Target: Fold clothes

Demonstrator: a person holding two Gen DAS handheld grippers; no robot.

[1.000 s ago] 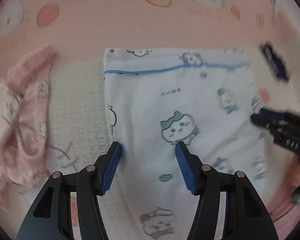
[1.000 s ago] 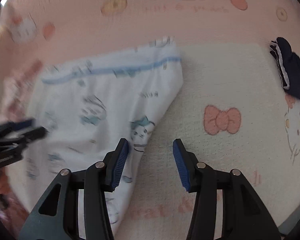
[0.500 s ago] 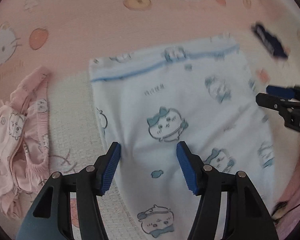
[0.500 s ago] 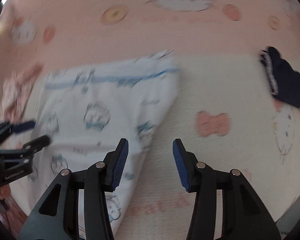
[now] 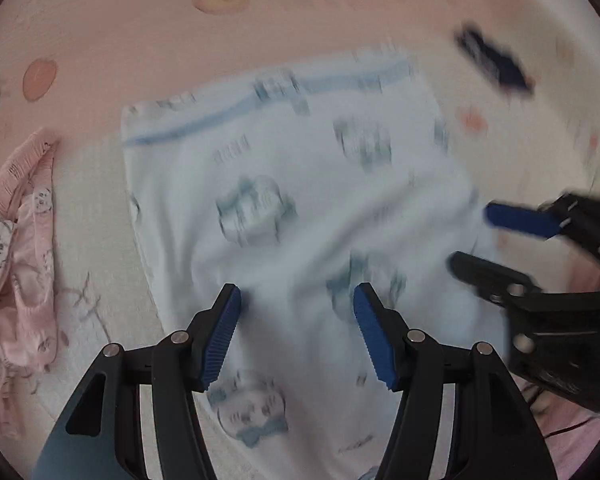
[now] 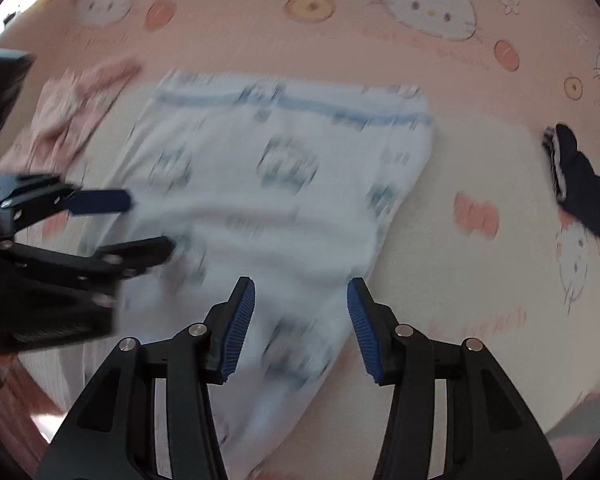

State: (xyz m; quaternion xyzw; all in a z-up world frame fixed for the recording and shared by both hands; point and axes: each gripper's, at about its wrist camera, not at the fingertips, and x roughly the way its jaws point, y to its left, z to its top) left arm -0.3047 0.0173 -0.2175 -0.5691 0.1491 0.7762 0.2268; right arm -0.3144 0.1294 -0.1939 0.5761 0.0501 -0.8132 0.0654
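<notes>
We see the white printed garment (image 5: 300, 200) spread flat on the pink cartoon bedsheet (image 5: 140, 40), under both claws. The left gripper (image 5: 297, 336) gapes empty above its near part; the right gripper (image 6: 301, 326), opening, straddles its right edge. Pink clothing (image 5: 16, 280) lies left, a dark item (image 6: 580, 184) far right.

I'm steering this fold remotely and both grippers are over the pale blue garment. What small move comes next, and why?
Probably lower both grippers onto the pale blue garment and pinch its near edges. The left gripper hangs open above the cloth, gripping nothing; the right gripper is opening over the garment's right edge, pads clear of the cloth. The garment lies flat and unfolded on the pink sheet.
</notes>
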